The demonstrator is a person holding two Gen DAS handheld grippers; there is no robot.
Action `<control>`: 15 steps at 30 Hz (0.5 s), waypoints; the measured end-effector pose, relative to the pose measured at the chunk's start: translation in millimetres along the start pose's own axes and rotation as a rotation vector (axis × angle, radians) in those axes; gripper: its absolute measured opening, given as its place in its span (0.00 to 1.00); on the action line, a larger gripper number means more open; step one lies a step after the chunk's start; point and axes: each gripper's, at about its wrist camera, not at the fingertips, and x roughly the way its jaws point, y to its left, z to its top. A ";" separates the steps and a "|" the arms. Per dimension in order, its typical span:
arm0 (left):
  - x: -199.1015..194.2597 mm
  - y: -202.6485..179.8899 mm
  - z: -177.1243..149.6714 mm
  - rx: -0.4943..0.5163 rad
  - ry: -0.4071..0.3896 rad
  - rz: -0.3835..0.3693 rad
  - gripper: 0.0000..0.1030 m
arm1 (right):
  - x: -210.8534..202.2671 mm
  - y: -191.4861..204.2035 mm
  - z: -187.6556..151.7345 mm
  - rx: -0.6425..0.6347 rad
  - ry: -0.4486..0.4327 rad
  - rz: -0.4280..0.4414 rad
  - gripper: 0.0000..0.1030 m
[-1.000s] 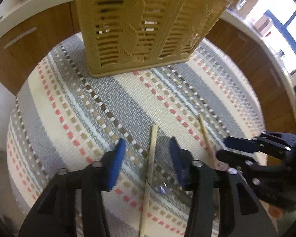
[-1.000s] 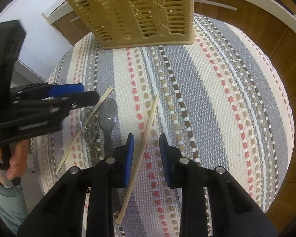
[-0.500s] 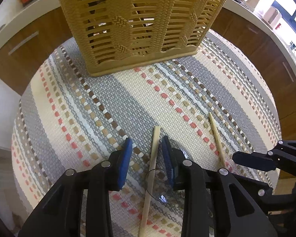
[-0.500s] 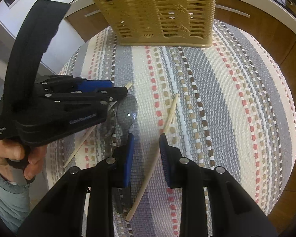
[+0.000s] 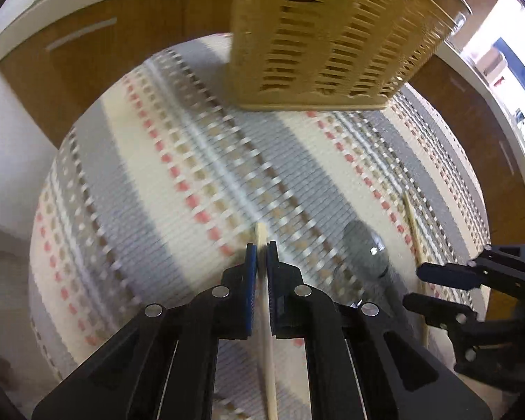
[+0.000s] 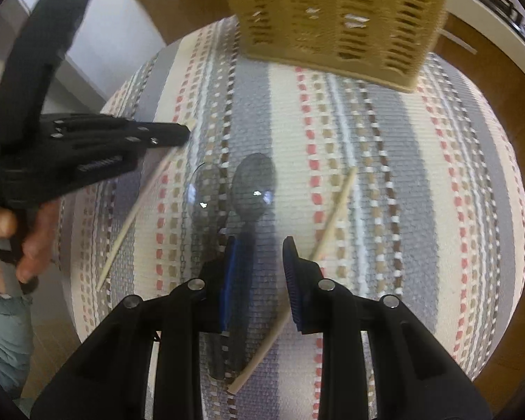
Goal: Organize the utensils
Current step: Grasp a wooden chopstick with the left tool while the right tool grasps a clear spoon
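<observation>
**Left gripper clamped on a chopstick, right gripper spread over a spoon handle**

The left gripper (image 5: 261, 245) has its blue-padded fingers pressed against either side of a pale wooden chopstick (image 5: 266, 329), holding it near its blunt top end, which pokes out just past the fingertips. The rest of the stick runs back between the black arms toward the camera. From the right wrist view that same stick slants down out of the gripper, its far tip close to the cloth.

The right gripper (image 6: 260, 245) stands with its jaws parted, gripping nothing. Its left pad lies just beside the handle of a dark, translucent grey plastic spoon (image 6: 253, 183), whose bowl rests on the cloth ahead of the fingertips. A second clear plastic spoon (image 6: 206, 192) lies right alongside it to the left, the two nearly touching. A second pale wooden chopstick (image 6: 336, 210) lies slanted on the cloth, passing beneath the right pad.

Everything rests on a round tabletop covered with a woven striped mat (image 6: 420, 175) in grey, cream and red dashes. At the far side of the mat stands a tan slotted plastic basket (image 5: 332, 35), well apart from the utensils. Brown wooden cabinets with a white countertop (image 5: 87, 28) run behind it.
</observation>
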 end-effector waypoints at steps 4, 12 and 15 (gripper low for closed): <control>-4.9 8.7 -5.7 -0.009 -0.019 -0.012 0.04 | 16.2 11.5 13.0 -0.038 0.046 -0.049 0.23; -16.7 24.3 -9.1 0.001 -0.039 -0.040 0.04 | 35.0 26.4 37.1 -0.065 0.091 -0.122 0.20; -20.9 29.6 -10.8 -0.001 -0.037 -0.044 0.04 | 33.6 19.8 38.7 -0.041 0.070 -0.131 0.08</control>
